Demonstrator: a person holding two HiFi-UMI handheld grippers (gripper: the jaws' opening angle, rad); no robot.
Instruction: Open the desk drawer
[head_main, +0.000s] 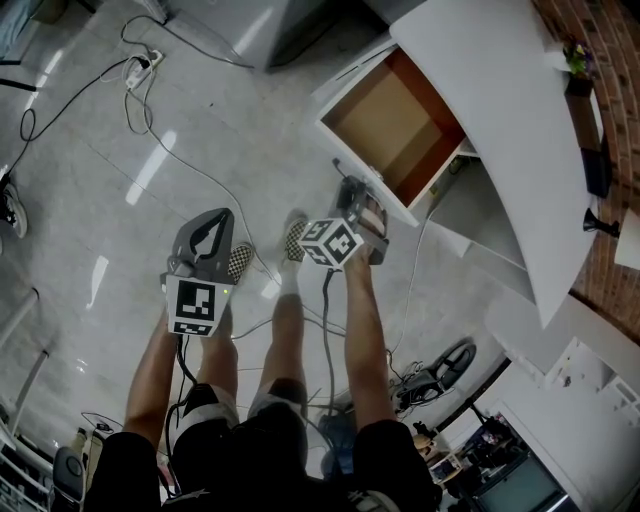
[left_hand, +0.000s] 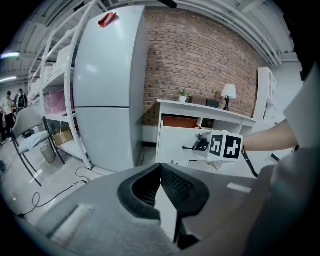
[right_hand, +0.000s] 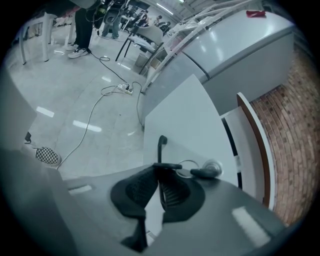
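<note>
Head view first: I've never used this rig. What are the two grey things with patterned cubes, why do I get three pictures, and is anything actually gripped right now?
All three pictures show the same moment. The head view comes from a camera on the person's head looking steeply down, so you see their legs, both arms and a hand-held two-jaw gripper in each hand. The cubes with square markers are part of the grippers. The other two pictures come from cameras riding on each gripper, looking along its jaws.

The right gripper is shut on the black drawer handle, and a key on a ring sits in the drawer front beside it. The drawer of the white desk is already pulled out and looks empty inside. The left gripper is shut on nothing and is held off to the side, away from the desk.
</note>
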